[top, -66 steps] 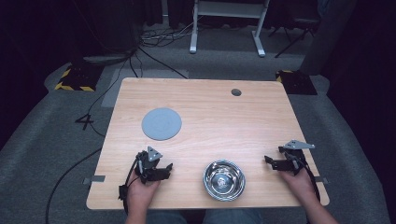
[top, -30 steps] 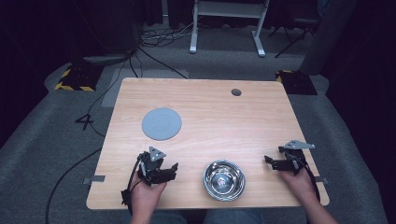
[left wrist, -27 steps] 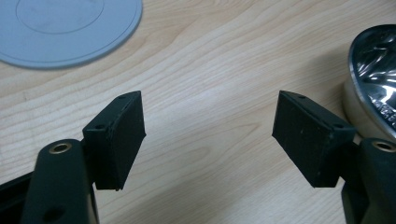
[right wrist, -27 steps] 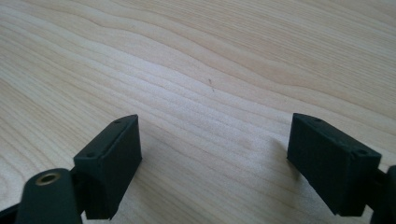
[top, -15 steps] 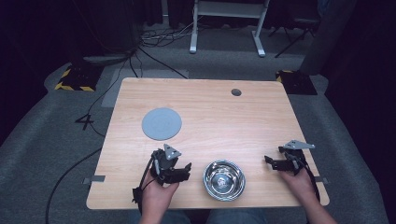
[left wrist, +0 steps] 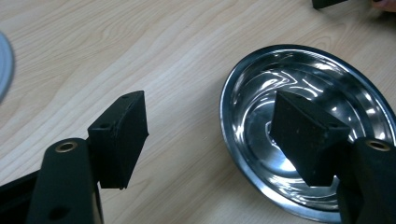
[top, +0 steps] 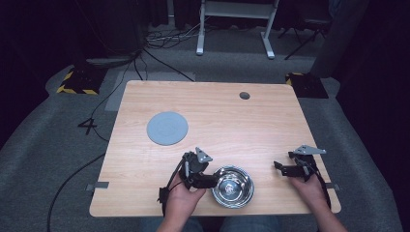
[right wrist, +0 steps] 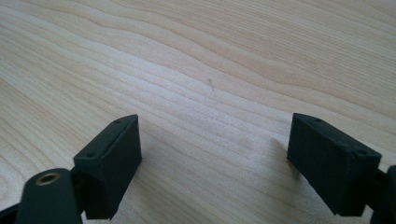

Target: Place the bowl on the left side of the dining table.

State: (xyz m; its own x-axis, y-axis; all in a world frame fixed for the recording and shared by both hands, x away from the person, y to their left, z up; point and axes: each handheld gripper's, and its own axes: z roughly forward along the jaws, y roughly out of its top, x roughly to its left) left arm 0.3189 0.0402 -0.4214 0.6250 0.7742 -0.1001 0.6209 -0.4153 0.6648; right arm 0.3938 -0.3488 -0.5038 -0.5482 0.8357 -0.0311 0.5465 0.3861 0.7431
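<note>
My left gripper (top: 211,181) was spread wide at the near edge of the light wooden table (top: 270,116), straddling the left rim of the shiny round steel bowl (top: 234,186). In the left gripper view one pad (left wrist: 306,135) hung inside the bowl (left wrist: 322,93), over its mirrored floor, while the other pad (left wrist: 122,133) stood outside over bare wood, so the rim ran between them. I judged that this was the relation the next move turned on: the bowl lay directly to the right of that gripper, its wall already in the gap, and closing would pinch it. A round bowl has no long axis, so any rim point would serve.

My right gripper (top: 282,168) rested well apart to the right of the bowl, its jaws released and open over empty wood grain (right wrist: 210,84); the left hand was plainly the nearer one.

Farther back and to the left lay the flat grey round disc (top: 167,128), untouched.

Compared with a couple of seconds earlier, my left gripper had travelled rightward from the table's near left area to the bowl, while the right gripper, bowl and disc had not shifted.
</note>
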